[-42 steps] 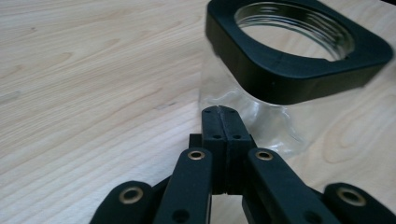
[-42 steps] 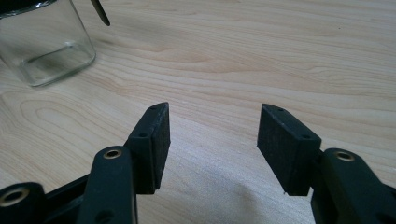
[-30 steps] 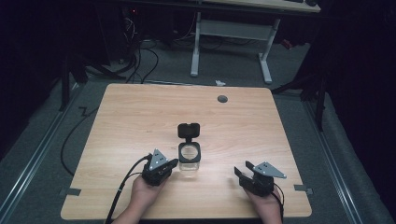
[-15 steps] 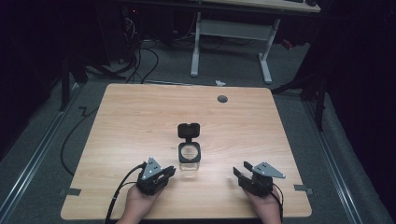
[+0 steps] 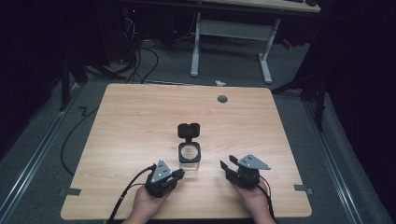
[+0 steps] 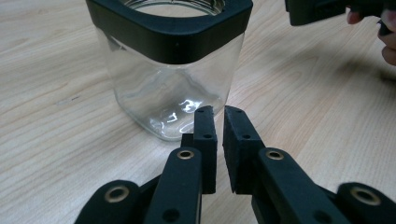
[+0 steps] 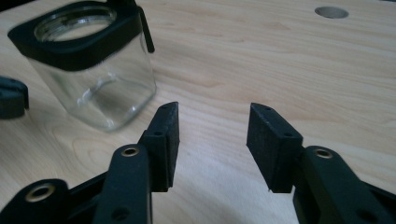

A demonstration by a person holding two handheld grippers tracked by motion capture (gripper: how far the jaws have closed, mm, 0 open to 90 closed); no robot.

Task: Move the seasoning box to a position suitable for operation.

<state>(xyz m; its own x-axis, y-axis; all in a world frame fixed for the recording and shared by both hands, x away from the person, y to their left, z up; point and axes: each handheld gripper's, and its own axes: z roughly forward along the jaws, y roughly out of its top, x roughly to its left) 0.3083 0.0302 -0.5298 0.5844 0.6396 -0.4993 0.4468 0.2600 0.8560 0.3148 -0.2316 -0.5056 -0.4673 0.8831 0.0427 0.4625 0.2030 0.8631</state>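
I've got the glass jar (image 5: 189, 155) standing upright near the middle of the table (image 5: 130, 116), its black square collar up and its flip lid (image 5: 188, 130) hinged open on the far side. Both hands are low at the near edge, one either side of it.

My left tongs (image 5: 178, 173) are the closer pair: the tips sit just beside the jar's near-left corner, and from the left gripper view the jar (image 6: 170, 70) fills the space right ahead, slightly left of the jaw line. Those jaws are narrow, only a thin slit between the pads, and holding nothing.

My right tongs (image 5: 227, 166) stand clearly farther off, apart from the jar, which in the right gripper view (image 7: 91, 65) lies ahead and well to the left of the jaws. These jaws are spread wide and empty.

So the jar lies between the two, up-table of both, left side nearer. As I judge it, the left pair must open before it can take the wall.
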